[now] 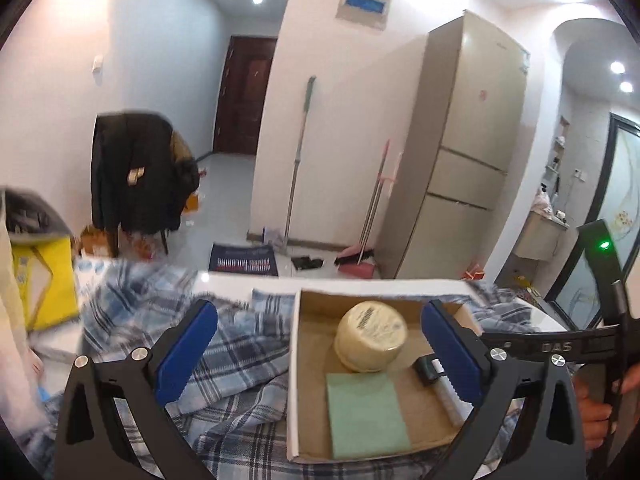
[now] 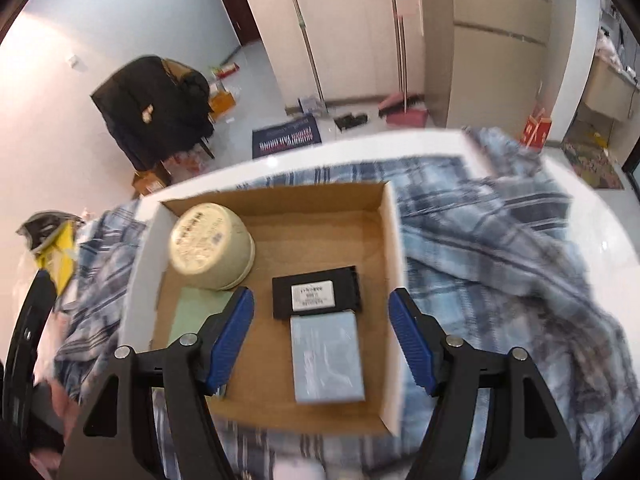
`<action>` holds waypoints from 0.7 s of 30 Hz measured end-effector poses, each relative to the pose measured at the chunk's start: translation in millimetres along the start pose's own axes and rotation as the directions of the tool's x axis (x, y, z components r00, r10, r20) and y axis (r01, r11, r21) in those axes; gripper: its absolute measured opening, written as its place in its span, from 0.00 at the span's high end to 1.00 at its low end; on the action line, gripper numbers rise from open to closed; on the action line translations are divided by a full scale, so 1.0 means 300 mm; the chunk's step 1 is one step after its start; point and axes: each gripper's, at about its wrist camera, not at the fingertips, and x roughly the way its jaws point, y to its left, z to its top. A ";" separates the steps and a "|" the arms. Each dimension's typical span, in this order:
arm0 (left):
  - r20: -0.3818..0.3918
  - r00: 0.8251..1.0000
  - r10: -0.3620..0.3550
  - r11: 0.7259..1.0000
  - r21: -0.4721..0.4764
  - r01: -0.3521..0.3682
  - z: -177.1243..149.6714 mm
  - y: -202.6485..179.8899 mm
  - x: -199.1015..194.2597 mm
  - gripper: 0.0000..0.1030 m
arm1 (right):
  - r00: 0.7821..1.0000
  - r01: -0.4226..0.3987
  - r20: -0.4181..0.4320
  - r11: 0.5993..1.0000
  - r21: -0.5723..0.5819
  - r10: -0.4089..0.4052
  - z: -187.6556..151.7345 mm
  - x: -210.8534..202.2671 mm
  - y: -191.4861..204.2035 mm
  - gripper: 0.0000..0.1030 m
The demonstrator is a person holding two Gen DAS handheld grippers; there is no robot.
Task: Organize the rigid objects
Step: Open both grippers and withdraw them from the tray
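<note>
An open cardboard box [image 2: 392,280] lies on a blue plaid cloth. It holds a cream round tin [image 2: 212,246], a pale green flat pad [image 2: 192,312], a black flat case with a white label [image 2: 316,294] and a light blue flat pack [image 2: 328,360]. My right gripper [image 2: 322,342] is open and empty, hovering over the box's near half above the blue pack. My left gripper [image 1: 320,350] is open and empty, straddling the box's left wall [image 1: 294,360]; the tin [image 1: 372,336] and green pad [image 1: 366,414] show between its fingers.
The plaid cloth [image 2: 500,264] covers a white table [image 2: 592,216]. A yellow bag [image 1: 42,280] sits at the table's left. Beyond are a chair with a dark coat [image 1: 136,176], a fridge [image 1: 468,144], mops and a dustpan [image 1: 356,266].
</note>
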 end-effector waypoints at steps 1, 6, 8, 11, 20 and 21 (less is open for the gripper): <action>0.020 1.000 -0.003 1.000 0.019 0.003 0.013 -0.017 -0.034 0.00 | 1.000 0.000 0.025 1.000 -0.002 0.000 -0.008 -0.051 -0.012 0.33; 0.051 0.998 0.038 0.994 0.104 -0.043 0.053 -0.117 -0.227 0.00 | 0.988 -0.018 0.154 1.000 -0.017 0.021 -0.063 -0.302 -0.042 0.33; 0.086 0.996 0.007 0.994 0.108 -0.017 0.054 -0.136 -0.315 0.00 | 0.976 -0.030 0.215 0.999 -0.021 0.033 -0.096 -0.404 -0.037 0.33; 0.137 0.990 0.016 0.990 0.136 -0.035 0.060 -0.176 -0.454 0.00 | 0.957 -0.054 0.284 0.998 -0.034 0.061 -0.151 -0.530 -0.042 0.33; 0.252 0.966 -0.051 0.981 0.194 0.001 0.055 -0.299 -0.767 0.00 | 0.904 -0.106 0.407 0.991 -0.080 0.129 -0.336 -0.766 -0.031 0.31; 0.261 0.964 -0.048 0.980 0.197 -0.005 0.050 -0.311 -0.790 0.00 | 0.899 -0.101 0.418 0.991 -0.083 0.127 -0.350 -0.780 -0.029 0.31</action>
